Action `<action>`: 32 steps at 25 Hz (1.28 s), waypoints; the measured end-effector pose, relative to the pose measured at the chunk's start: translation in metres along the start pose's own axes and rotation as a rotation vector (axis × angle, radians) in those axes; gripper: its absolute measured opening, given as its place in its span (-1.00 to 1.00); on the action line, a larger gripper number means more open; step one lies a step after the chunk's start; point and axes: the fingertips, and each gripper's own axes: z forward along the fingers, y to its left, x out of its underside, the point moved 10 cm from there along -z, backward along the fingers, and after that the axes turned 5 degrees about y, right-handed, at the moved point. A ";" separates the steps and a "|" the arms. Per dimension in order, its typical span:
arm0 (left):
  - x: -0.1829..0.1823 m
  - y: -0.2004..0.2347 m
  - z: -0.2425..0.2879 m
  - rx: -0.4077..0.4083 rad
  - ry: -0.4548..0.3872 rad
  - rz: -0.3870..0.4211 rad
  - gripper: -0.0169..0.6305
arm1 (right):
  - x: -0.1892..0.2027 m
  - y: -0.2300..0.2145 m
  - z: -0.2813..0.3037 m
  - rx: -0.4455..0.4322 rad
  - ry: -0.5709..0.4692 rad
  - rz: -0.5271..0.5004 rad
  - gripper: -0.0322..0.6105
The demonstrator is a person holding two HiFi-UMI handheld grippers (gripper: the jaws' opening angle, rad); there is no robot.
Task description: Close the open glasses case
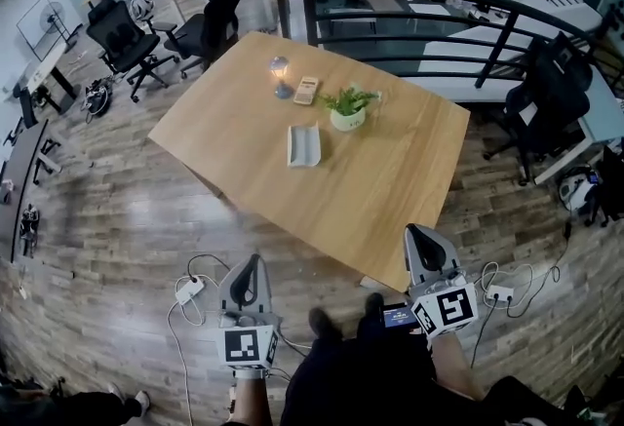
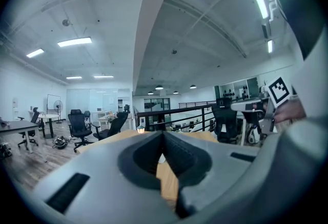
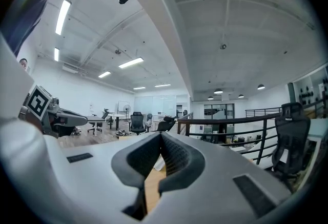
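The open glasses case [image 1: 304,144] lies mid-way across the table [image 1: 390,182], just left of the potted plant [image 1: 348,109]. The left gripper [image 1: 255,263] and right gripper [image 1: 419,237] hang near the person, jaws together, empty. The case looks light and stiff (likely to skid), so I'd push on its lid edge.

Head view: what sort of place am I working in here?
Probably an open-plan office, perhaps on an upper level: swivel chairs stand around, a black railing runs beyond the wooden table, and strip lights line the ceiling.
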 end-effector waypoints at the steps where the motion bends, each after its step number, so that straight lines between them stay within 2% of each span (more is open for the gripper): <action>1: 0.002 0.004 -0.002 0.006 -0.004 -0.004 -0.95 | -0.002 0.005 0.002 0.004 -0.001 -0.004 -0.86; 8: 0.010 0.038 -0.008 0.035 -0.058 0.002 -0.95 | -0.014 0.034 0.004 0.043 -0.001 -0.032 -0.86; 17: 0.011 0.056 0.018 0.058 -0.048 0.008 -0.95 | -0.005 0.032 0.011 0.078 0.045 -0.015 -0.86; 25: 0.000 0.059 0.063 0.046 0.003 0.022 -0.95 | 0.006 0.007 0.063 0.044 0.030 0.026 -0.86; 30: -0.015 0.061 0.104 0.014 0.005 0.050 -0.95 | 0.005 -0.031 0.102 0.042 -0.019 0.056 -0.86; 32: -0.025 0.055 0.123 0.020 0.031 0.066 -0.95 | 0.008 -0.049 0.115 0.040 -0.024 0.077 -0.86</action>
